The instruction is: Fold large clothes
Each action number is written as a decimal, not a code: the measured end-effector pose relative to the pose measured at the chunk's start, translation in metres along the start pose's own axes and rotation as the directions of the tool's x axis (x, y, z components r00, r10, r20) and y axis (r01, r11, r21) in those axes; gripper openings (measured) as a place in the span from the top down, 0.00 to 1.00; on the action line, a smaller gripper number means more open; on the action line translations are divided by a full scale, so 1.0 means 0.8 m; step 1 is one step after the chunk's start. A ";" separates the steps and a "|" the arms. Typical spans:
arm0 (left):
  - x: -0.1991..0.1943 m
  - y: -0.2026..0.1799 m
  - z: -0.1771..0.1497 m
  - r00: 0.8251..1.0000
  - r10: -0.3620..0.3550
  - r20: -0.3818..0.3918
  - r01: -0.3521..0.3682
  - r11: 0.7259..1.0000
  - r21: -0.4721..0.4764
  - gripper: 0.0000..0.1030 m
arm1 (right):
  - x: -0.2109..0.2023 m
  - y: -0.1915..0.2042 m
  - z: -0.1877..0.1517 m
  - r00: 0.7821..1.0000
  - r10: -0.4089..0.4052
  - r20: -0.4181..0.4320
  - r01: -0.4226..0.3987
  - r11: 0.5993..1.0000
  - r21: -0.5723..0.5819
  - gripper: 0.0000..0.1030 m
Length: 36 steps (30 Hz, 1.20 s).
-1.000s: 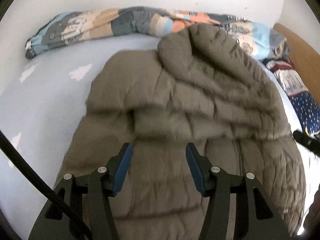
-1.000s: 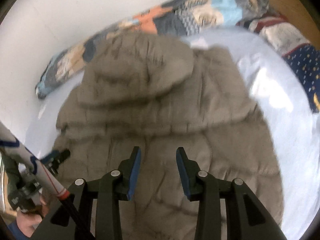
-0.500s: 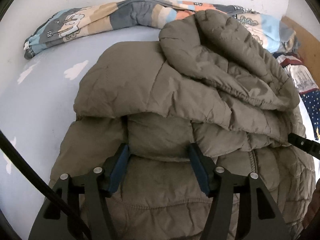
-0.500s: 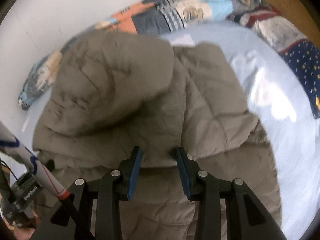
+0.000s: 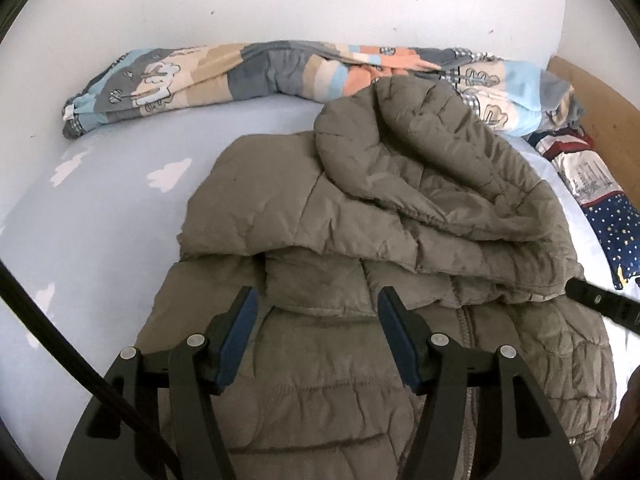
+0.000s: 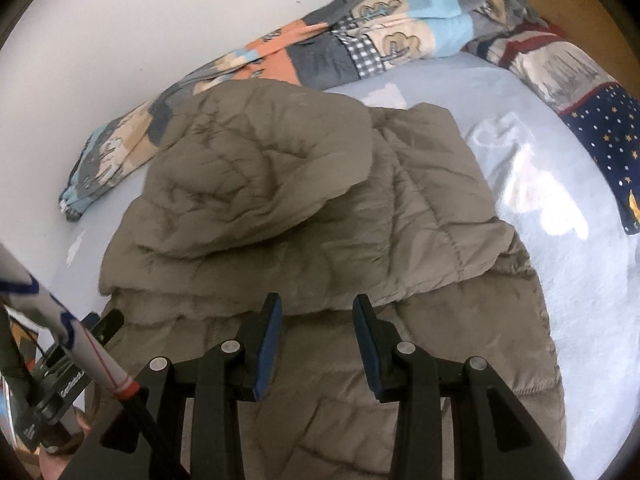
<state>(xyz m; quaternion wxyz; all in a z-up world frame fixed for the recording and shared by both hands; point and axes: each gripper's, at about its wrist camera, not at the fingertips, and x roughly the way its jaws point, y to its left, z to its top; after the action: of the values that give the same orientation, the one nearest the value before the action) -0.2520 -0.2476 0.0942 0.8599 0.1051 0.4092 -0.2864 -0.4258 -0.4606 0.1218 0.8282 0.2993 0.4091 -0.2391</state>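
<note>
The left hand-held gripper (image 5: pixel 314 330) is a matte black frame with two angular fingers (image 5: pixel 236 328), each lined on its inner face with a blue pad and pinned with round silver screws (image 5: pixel 195 339). A black cable (image 5: pixel 48 344) curves past its left side. The right hand-held gripper (image 6: pixel 316 338) is built alike: black arms, blue pads, silver screws (image 6: pixel 231 346). Beside it a white sleeve (image 6: pixel 60 332) carries blue markings, thin red lines and a red cuff, and a black cable leaves below the cuff.
</note>
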 end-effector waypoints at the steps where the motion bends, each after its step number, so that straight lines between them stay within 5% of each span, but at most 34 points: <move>1: -0.008 0.000 -0.001 1.000 -0.003 0.009 0.003 1.000 -0.002 0.40 | -0.003 0.005 -0.004 1.000 -0.003 0.002 0.003 1.000 -0.011 0.61; 13: -0.123 -0.009 -0.058 0.994 -0.012 0.105 0.004 0.997 0.076 0.40 | -0.080 0.074 -0.094 0.994 -0.058 0.088 0.079 0.965 -0.252 0.57; 23: -0.158 0.026 -0.191 0.997 -0.018 -0.081 0.018 1.000 0.002 0.40 | -0.132 0.058 -0.208 0.998 -0.055 0.040 0.063 0.965 -0.254 0.52; 36: -0.117 0.037 -0.225 0.981 0.056 -0.188 -0.068 0.996 -0.058 0.37 | -0.120 0.003 -0.281 0.985 -0.163 -0.055 0.151 0.973 -0.177 0.52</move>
<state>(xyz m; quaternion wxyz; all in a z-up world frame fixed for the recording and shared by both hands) -0.3977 -0.1108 0.0481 0.8293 0.1165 0.4932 -0.2353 -0.5974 -0.2890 0.0923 0.8147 0.2014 0.4792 -0.2571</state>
